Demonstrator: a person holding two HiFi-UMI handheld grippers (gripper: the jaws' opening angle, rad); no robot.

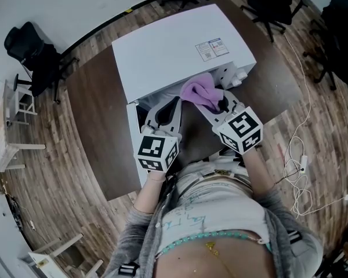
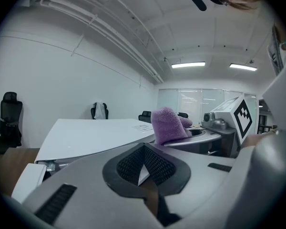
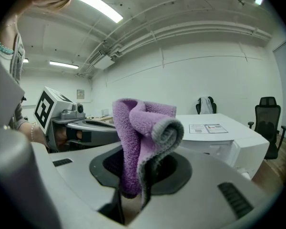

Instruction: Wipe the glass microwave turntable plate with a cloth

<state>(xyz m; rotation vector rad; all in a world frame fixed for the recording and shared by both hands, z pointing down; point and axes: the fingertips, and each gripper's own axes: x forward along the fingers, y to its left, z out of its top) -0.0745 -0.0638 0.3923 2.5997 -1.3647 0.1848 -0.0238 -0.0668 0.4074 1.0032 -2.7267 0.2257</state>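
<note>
My right tongs (image 3: 131, 191) pinch the purple cloth (image 3: 140, 137); my left tongs (image 2: 144, 173) are closed, empty. I see no glass plate, so wiping looks unstarted

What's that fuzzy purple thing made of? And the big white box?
The purple cloth looks like soft fleecy fabric, maybe microfibre: fuzzy surface, limp folds, a grey stitched edge. The white microwave has a smooth, matte, hard-looking shell; probably painted metal, though it might be plastic.
</note>
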